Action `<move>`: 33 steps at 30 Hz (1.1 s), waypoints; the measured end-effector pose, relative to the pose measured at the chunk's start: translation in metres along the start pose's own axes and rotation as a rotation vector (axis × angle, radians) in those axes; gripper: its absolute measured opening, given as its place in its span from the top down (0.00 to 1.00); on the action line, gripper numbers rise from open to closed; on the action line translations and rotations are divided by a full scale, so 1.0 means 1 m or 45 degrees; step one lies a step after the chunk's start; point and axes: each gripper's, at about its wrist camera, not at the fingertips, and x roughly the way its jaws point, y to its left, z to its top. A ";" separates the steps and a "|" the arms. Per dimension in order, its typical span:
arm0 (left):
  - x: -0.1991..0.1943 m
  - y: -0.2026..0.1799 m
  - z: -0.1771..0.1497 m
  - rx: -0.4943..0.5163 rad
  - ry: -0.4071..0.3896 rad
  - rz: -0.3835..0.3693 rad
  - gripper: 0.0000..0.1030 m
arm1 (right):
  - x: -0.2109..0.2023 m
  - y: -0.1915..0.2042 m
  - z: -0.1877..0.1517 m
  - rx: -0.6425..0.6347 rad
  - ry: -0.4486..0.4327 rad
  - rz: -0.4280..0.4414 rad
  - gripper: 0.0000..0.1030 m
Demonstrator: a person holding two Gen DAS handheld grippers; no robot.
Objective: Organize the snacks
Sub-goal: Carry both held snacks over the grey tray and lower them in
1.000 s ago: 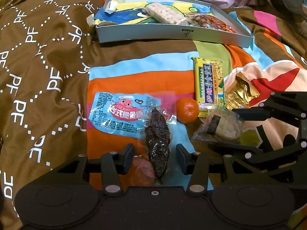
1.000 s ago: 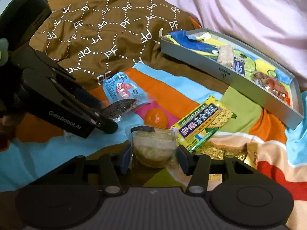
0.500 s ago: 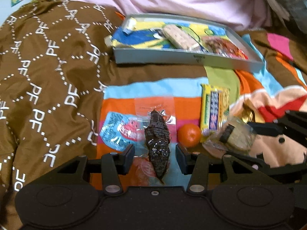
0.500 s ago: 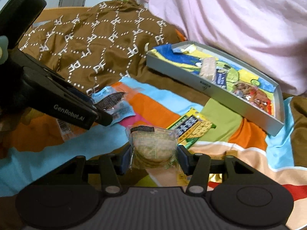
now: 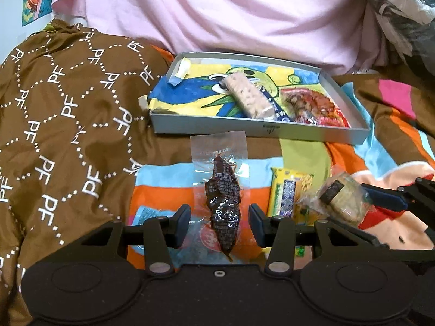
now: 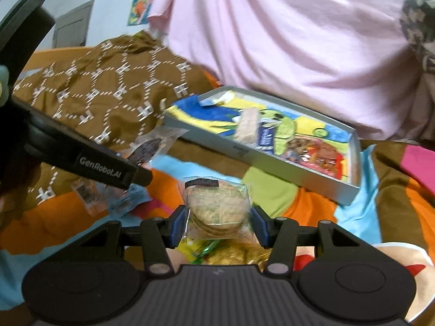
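Note:
My left gripper (image 5: 218, 224) is shut on a clear pouch of dark dried meat (image 5: 224, 198) and holds it up above the bedspread; the pouch also shows in the right wrist view (image 6: 148, 149). My right gripper (image 6: 217, 224) is shut on a clear packet of round crackers (image 6: 216, 207), lifted off the bed; the packet shows at the right of the left wrist view (image 5: 341, 197). Ahead lies a grey shallow tray (image 5: 261, 130), also in the right wrist view (image 6: 274, 163), holding a pale wafer bar (image 5: 246, 99) and a reddish snack pack (image 5: 312, 106).
A yellow-green snack pack (image 5: 289, 191) lies on the striped bedspread below the grippers. A brown patterned quilt (image 5: 68, 125) covers the left. A pink cloth (image 5: 217, 13) rises behind the tray. The left gripper's arm (image 6: 89, 160) crosses the right wrist view.
Both grippers have risen off the bed with their snacks and moved toward the tray. The blue snack pack and the orange have dropped almost out of the left view.

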 end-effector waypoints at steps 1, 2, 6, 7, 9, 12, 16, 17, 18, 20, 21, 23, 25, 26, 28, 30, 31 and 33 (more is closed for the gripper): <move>0.002 -0.002 0.002 -0.008 -0.001 0.002 0.53 | -0.001 -0.004 0.001 0.018 -0.008 -0.014 0.46; 0.003 -0.004 0.005 -0.018 -0.001 0.007 0.53 | -0.002 -0.008 0.002 0.035 -0.018 -0.027 0.46; 0.009 -0.012 0.016 -0.048 -0.008 0.002 0.53 | -0.008 -0.025 0.006 0.105 -0.067 -0.073 0.46; 0.010 -0.015 0.020 -0.049 -0.017 -0.006 0.53 | -0.008 -0.030 0.006 0.118 -0.078 -0.087 0.45; 0.014 -0.022 0.029 -0.044 -0.038 -0.022 0.53 | -0.009 -0.040 0.007 0.143 -0.098 -0.121 0.45; 0.017 -0.034 0.046 -0.037 -0.080 -0.049 0.53 | -0.008 -0.059 0.008 0.221 -0.114 -0.164 0.45; 0.028 -0.050 0.070 -0.034 -0.132 -0.066 0.53 | -0.002 -0.084 0.006 0.317 -0.133 -0.242 0.45; 0.032 -0.053 0.076 -0.037 -0.141 -0.070 0.53 | -0.001 -0.090 0.005 0.334 -0.137 -0.262 0.45; 0.036 -0.057 0.082 -0.039 -0.152 -0.075 0.53 | 0.001 -0.095 0.004 0.349 -0.140 -0.281 0.45; 0.043 -0.064 0.092 -0.039 -0.171 -0.087 0.53 | 0.004 -0.105 0.001 0.387 -0.152 -0.328 0.45; 0.047 -0.067 0.097 -0.035 -0.182 -0.092 0.53 | 0.006 -0.109 0.000 0.409 -0.157 -0.342 0.45; 0.056 -0.074 0.105 -0.022 -0.202 -0.101 0.53 | 0.009 -0.119 -0.003 0.469 -0.180 -0.357 0.45; 0.064 -0.081 0.111 -0.009 -0.214 -0.105 0.53 | 0.013 -0.126 -0.005 0.497 -0.211 -0.378 0.45; 0.068 -0.084 0.114 -0.002 -0.219 -0.106 0.53 | 0.015 -0.127 -0.005 0.490 -0.226 -0.392 0.45; 0.075 -0.088 0.120 0.005 -0.231 -0.108 0.53 | 0.016 -0.128 -0.005 0.471 -0.263 -0.412 0.45; 0.083 -0.090 0.126 -0.001 -0.243 -0.101 0.53 | 0.022 -0.129 -0.004 0.471 -0.288 -0.416 0.44; 0.087 -0.091 0.129 -0.010 -0.248 -0.099 0.53 | 0.025 -0.130 -0.003 0.469 -0.299 -0.422 0.44; 0.094 -0.091 0.133 -0.030 -0.254 -0.095 0.53 | 0.032 -0.129 0.002 0.441 -0.317 -0.429 0.44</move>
